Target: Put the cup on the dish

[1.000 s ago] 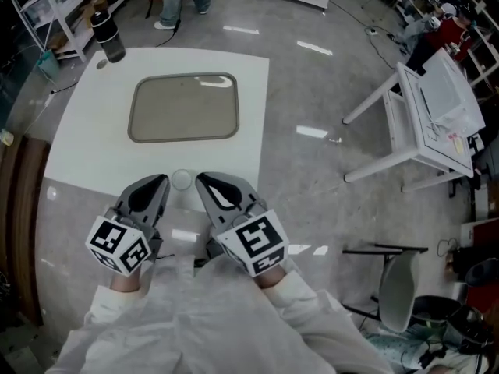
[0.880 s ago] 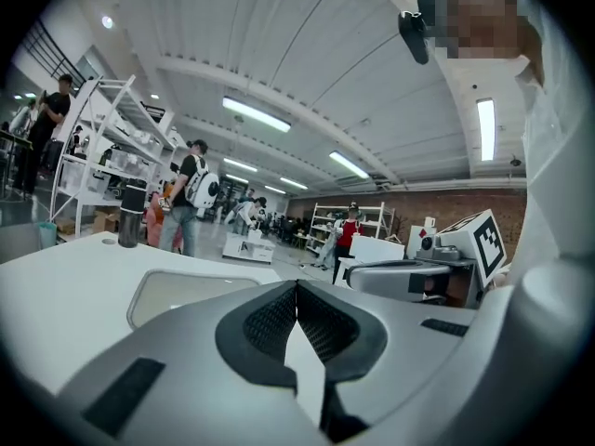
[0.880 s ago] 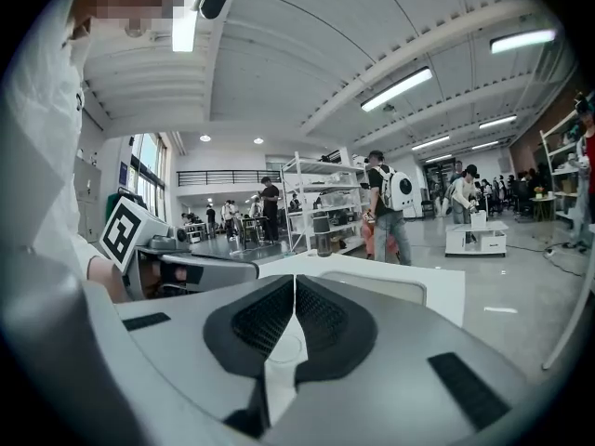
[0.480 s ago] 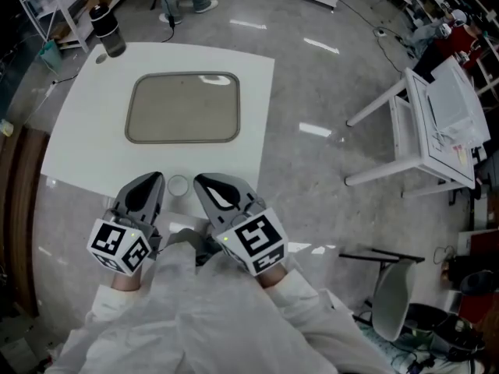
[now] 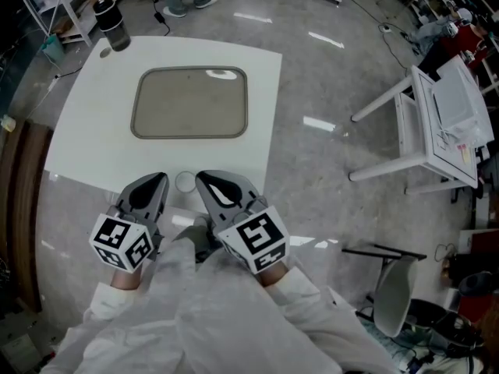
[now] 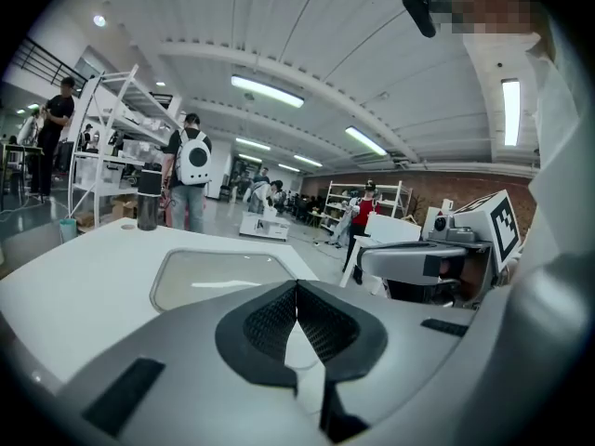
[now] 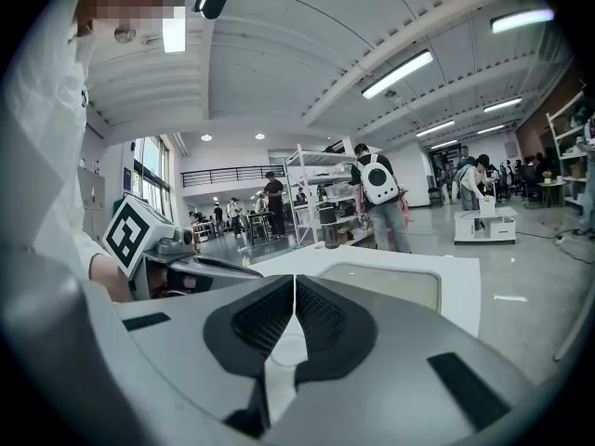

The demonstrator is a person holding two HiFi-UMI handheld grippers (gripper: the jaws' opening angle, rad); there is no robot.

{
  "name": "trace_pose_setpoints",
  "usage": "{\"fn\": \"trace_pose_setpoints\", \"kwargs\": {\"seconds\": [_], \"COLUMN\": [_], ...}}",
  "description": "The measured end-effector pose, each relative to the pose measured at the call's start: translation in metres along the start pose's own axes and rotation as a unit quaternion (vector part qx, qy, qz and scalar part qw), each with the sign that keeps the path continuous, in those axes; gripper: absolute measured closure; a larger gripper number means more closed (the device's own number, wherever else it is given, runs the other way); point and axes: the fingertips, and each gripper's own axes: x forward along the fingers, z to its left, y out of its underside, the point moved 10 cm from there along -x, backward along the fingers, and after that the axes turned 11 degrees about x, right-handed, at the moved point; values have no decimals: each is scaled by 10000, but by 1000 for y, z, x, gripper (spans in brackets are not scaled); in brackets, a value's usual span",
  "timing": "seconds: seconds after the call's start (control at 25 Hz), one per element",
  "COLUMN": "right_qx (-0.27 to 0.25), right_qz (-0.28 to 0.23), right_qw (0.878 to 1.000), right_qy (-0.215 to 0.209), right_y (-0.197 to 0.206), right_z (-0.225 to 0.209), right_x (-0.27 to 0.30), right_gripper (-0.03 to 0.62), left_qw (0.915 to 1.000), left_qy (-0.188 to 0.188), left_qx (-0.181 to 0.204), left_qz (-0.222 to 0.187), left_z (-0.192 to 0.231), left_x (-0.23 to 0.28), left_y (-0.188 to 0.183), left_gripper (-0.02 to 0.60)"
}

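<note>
Left gripper point(image 5: 160, 179) and right gripper point(image 5: 202, 178) are nudged slightly lower, flanking cup point(image 5: 185, 181); both are shut, empty. Grasp not begun, dish point(image 5: 189, 104) bare.

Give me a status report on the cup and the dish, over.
Left hand-held gripper and right hand-held gripper shut, empty. Cup on table between them, not gripped. Dish beyond, nothing in between.

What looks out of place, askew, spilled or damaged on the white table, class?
Nothing stands out. The dish lies flat and empty on the table, the small cup sits apart from it near the front edge, and the dark bottle stands upright. No spill shows.
</note>
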Motion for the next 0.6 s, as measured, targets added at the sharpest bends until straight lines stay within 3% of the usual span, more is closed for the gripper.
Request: {"fn": "trace_pose_setpoints", "kwargs": {"seconds": [0.6], "right_qx": [280], "right_qz": [74], "right_qw": [9992], "right_qy": [273], "right_y": [5], "right_z": [2], "right_x": [12], "right_gripper": [579], "left_qw": [9960], "left_qy": [715], "left_qx": [282], "left_qz": [461], "left_z": [3], "left_x": [17], "left_y": [9], "left_gripper": [574]}}
